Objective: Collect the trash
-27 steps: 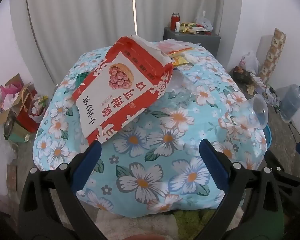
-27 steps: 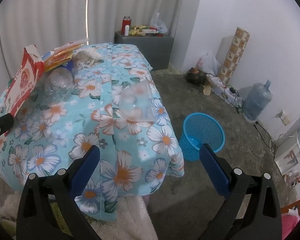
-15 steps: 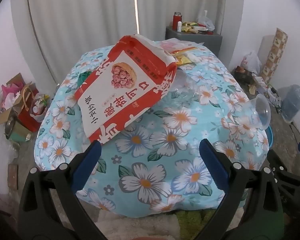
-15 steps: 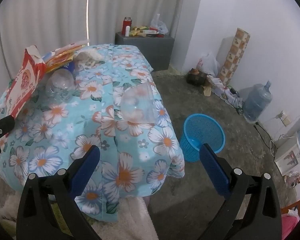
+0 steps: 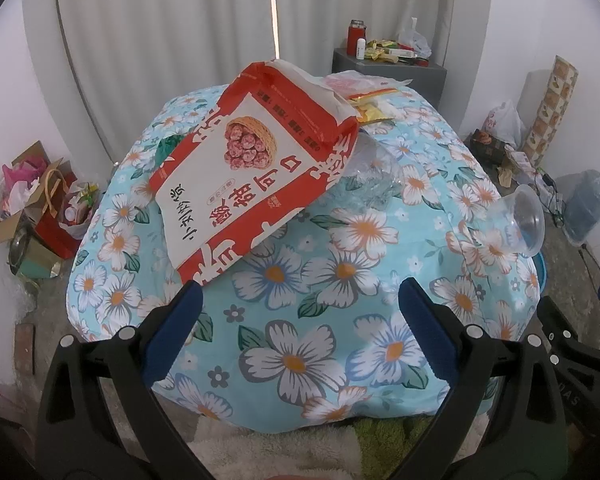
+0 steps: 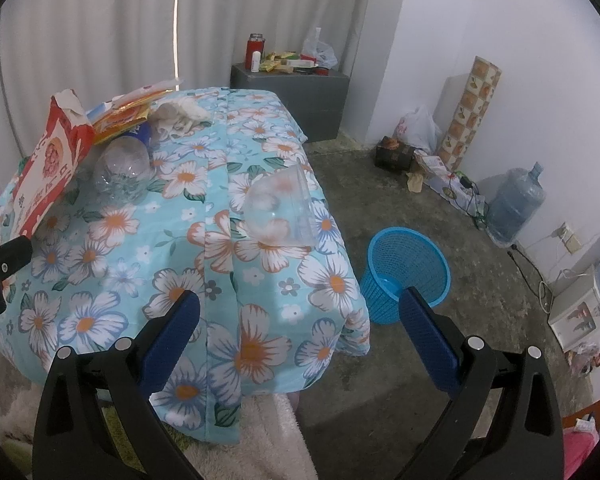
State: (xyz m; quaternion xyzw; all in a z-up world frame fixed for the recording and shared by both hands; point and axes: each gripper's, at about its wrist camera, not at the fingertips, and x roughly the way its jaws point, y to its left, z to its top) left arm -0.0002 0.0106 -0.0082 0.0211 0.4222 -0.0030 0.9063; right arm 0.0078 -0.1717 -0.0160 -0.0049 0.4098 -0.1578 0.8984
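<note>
Both grippers tilted down over table w/ floral cloth [image 5: 300,360]. Left gripper [image 5: 300,312] jaws spread wide, nothing btwn them, holding nothing. Red/white snack bag [image 5: 252,172] lies just ahead & slightly left of it, near left fingertip but apart. Crushed clear bottle [image 5: 368,180] behind bag, ahead-right. Clear plastic cup [image 5: 524,220] on its side far right at table edge. Right gripper [image 6: 300,312] also fully open, empty. Cup [image 6: 280,208] straight ahead of it, on cloth, apart from the fingers. Bottle [image 6: 122,176] & bag [image 6: 48,172] ahead-left. Blue mesh bin [image 6: 404,272] on floor, ahead-right, just past right finger.
</note>
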